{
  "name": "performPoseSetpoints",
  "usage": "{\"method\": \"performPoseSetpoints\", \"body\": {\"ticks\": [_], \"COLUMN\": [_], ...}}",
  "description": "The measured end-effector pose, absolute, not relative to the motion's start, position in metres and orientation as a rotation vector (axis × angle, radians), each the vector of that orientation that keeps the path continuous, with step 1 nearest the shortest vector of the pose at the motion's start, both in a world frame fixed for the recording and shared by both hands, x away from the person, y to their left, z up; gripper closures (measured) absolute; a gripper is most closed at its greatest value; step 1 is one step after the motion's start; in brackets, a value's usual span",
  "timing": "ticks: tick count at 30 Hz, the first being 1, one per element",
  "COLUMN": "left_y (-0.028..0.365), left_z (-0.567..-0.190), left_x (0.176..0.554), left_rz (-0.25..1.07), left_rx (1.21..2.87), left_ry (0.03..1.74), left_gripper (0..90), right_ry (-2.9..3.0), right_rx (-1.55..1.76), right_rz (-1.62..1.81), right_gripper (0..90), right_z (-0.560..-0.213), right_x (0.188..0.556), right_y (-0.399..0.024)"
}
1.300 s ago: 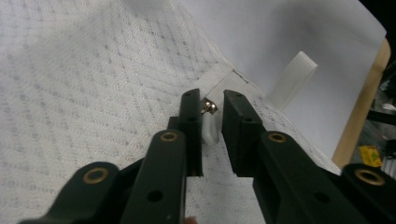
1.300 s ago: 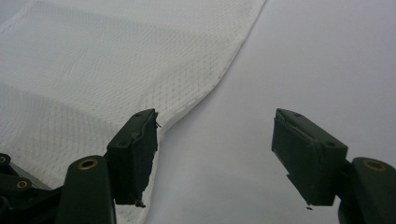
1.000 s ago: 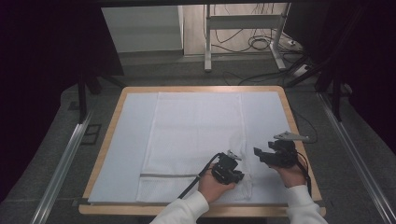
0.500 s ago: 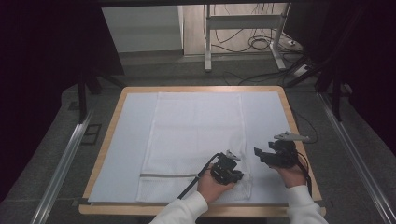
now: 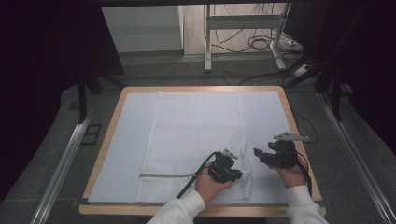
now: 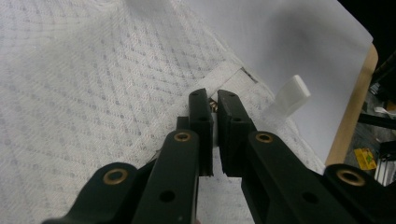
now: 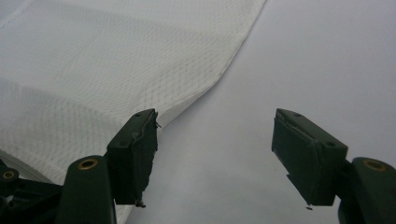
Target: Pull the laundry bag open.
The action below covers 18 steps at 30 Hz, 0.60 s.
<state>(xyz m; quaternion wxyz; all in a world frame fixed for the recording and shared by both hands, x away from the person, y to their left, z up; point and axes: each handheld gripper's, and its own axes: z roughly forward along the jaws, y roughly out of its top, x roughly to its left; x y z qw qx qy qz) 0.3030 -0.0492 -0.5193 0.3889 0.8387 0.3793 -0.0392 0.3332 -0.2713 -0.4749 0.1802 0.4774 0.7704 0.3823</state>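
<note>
Where the white mesh laundry bag (image 5: 196,144) lies flat on the pale sheet (image 5: 126,140) over the wooden table (image 5: 106,135), its grey zipper band (image 5: 166,175) runs along the near left; the left gripper (image 5: 232,173) rests at the bag's near right corner, jaws nearly shut, having just been closing on the small metal zipper pull (image 6: 214,105); just beside, the right gripper (image 5: 265,155) hovers over bare sheet, jaws wide apart, holding nothing.

High view: fixed above the person's side, facing forward and down, taking in the whole table (image 5: 299,135) from afar. Left gripper view: close over the white mesh cloth (image 6: 93,84), looking along its jaws toward the table's edge. Right gripper view: close, aimed across the same cloth's border. All three share that cloth.
</note>
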Motion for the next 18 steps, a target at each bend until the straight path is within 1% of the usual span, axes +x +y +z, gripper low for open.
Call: {"method": "performPoseSetpoints", "body": {"ticks": [18], "left_y": [-0.033], "left_z": [-0.516], "left_x": [0.305], "left_rz": [-0.152], "left_rx": [2.085], "left_ry": [0.976], "left_gripper": [86.5], "right_ry": [2.213], "right_rx": [1.355], "right_rz": [1.113], "right_gripper": [31.0], "right_z": [-0.473], "right_x": [0.33], "right_y": [-0.269]}}
